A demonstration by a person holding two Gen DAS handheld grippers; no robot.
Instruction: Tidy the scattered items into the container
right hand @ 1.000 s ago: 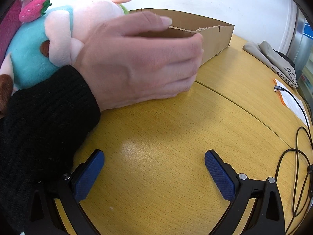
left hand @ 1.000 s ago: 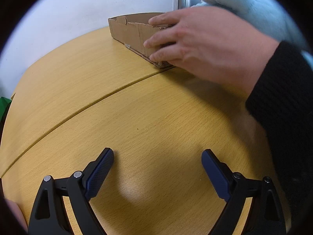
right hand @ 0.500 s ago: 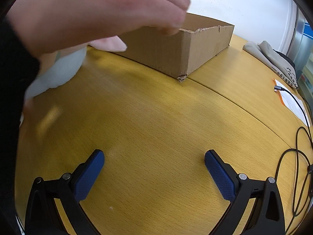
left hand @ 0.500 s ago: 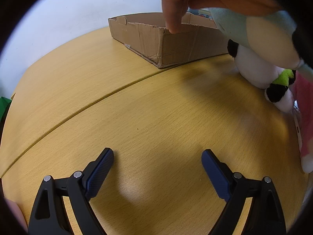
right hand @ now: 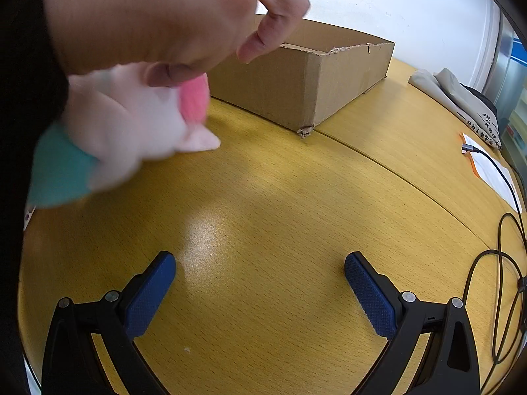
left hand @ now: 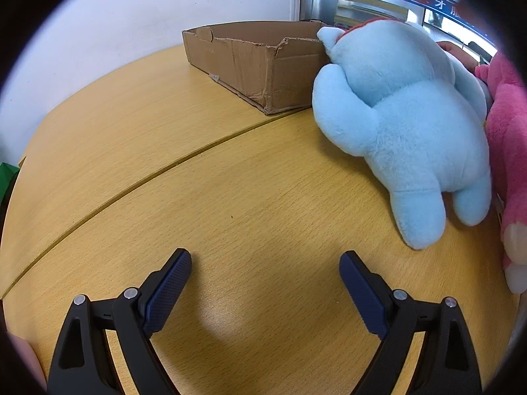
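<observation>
From the left wrist view, the left gripper (left hand: 265, 263) hovered over the wooden worktop (left hand: 230, 204), its jaws spread wide with nothing between them. A light blue plush toy (left hand: 405, 125) lay face down on the worktop, its head touching the open cardboard box (left hand: 257, 62); a pink plush toy (left hand: 509, 151) sat just beside it at the right edge. From the right wrist view, the right gripper (right hand: 260, 270) also had its jaws wide and empty. A bare hand (right hand: 158, 16) reached over a blurred pink-and-white plush (right hand: 138, 121) near the box. A black cable (right hand: 504, 247), a paper sheet (right hand: 494, 171) and a folded grey cloth (right hand: 451, 95) lay to the right.
</observation>
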